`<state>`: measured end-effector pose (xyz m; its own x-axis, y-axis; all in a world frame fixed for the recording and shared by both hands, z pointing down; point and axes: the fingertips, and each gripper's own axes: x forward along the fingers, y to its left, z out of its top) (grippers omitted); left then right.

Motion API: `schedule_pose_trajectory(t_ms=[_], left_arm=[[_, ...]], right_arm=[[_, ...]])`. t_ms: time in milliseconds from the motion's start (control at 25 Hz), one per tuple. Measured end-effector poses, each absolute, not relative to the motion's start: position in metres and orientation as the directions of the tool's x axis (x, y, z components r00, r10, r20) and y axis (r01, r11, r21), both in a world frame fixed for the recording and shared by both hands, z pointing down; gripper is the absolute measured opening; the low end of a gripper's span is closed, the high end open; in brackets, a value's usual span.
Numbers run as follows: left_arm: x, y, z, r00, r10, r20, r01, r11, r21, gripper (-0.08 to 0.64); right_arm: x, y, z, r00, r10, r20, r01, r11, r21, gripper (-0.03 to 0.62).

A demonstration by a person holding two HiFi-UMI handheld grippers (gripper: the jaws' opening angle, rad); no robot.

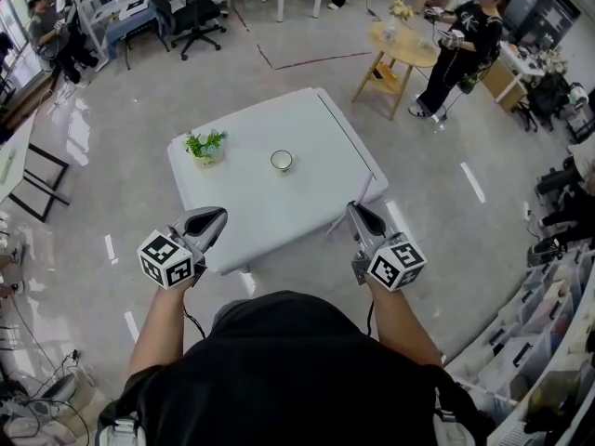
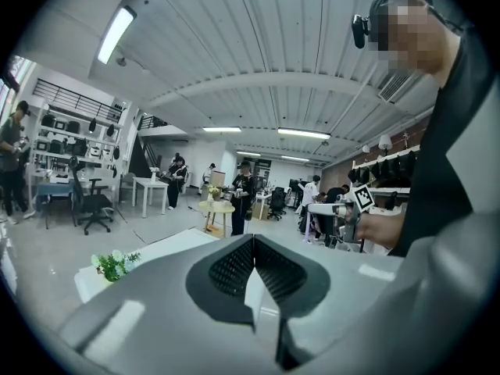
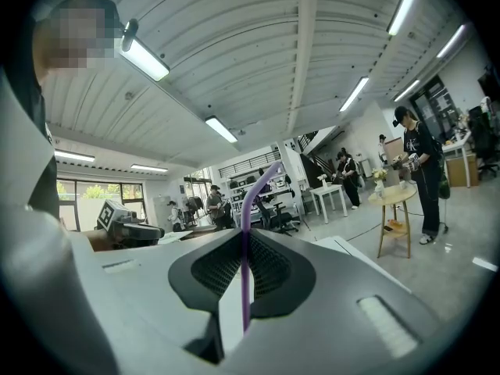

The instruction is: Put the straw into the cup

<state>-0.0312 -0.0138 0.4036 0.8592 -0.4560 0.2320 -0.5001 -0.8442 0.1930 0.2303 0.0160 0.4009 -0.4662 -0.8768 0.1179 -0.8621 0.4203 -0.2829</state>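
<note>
One white table [image 1: 279, 214], rectangular and pale-topped, stands on a glossy floor [image 1: 139, 110] and bears the plant and the cup. Left gripper [image 1: 216, 215]: held over the table's near left edge. Its jaws meet at the tips, and nothing sits between them. Right gripper [image 1: 357, 208]: held at the table's near right edge, with its jaws closed tight on the straw. Potted plant [image 1: 206, 147]: green leaves with small pale blooms, set near the table's left edge. Cup [image 1: 282, 161]: small and round, upright with its mouth open upward. It stands near the table's middle, to the right of the plant and well apart from both grippers. Straw [image 3: 244, 209]: purple, pinched between the right gripper's pads. The bent top leans to the right beyond the pads in the right gripper view. The straw is outside the cup and well apart from it.
</note>
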Motion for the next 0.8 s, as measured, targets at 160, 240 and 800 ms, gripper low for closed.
schedule_pose_trajectory(t_ms=[160, 240, 800], left_arm=[[-0.031, -0.015, 0.402, 0.860, -0.455, 0.232, -0.499, -0.844, 0.194, 0.002], [-0.030, -0.016, 0.403, 0.860, -0.454, 0.232, -0.499, -0.844, 0.197, 0.003], [-0.045, -0.013, 0.410, 0.854, -0.463, 0.236, -0.511, -0.832, 0.215, 0.002]], right_arm=[[0.227, 0.013, 0.398, -0.473, -0.873, 0.116, -0.859, 0.428, -0.282, 0.050], [0.226, 0.011, 0.398, -0.478, -0.870, 0.117, -0.857, 0.433, -0.279, 0.051], [0.211, 0.004, 0.398, -0.495, -0.860, 0.122, -0.849, 0.450, -0.276, 0.051]])
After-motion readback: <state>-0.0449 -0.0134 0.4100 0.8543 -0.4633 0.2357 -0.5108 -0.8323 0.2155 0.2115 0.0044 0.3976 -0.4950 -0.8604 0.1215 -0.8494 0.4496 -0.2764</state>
